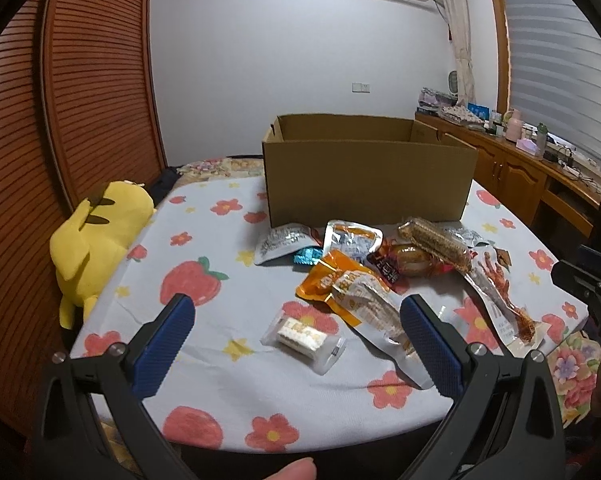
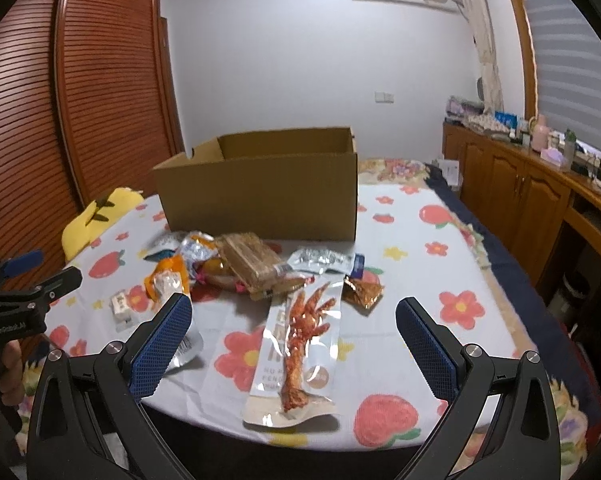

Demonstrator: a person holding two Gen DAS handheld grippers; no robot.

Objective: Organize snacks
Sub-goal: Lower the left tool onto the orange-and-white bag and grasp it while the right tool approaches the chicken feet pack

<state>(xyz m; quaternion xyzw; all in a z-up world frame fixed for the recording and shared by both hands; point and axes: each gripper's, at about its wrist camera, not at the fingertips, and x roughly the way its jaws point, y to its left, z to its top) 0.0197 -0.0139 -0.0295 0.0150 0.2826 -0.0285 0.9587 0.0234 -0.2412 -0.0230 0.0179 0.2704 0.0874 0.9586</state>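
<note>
Your right claw (image 2: 293, 344) is spread above the chicken-foot pouch (image 2: 296, 354), low in frame — light, floppy, slippery; pinch its sealed bottom edge.

Left claw (image 1: 296, 344) is spread too.

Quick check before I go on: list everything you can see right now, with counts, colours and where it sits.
cardboard box: 1, brown, open, back of the table
snack packets: about ten, mixed orange, silver, clear, piled before the box
chicken-foot packet: 1, clear with red, near edge
small white wafer packet: 1, clear, apart, near left
tablecloth: 1, white with red flowers
plush toy: 1, yellow, table's left edge
wardrobe: 1, brown, left
sideboard: 1, wooden, cluttered, right
left gripper: fingers blue, open, empty
right gripper: fingers blue, open, empty
</note>
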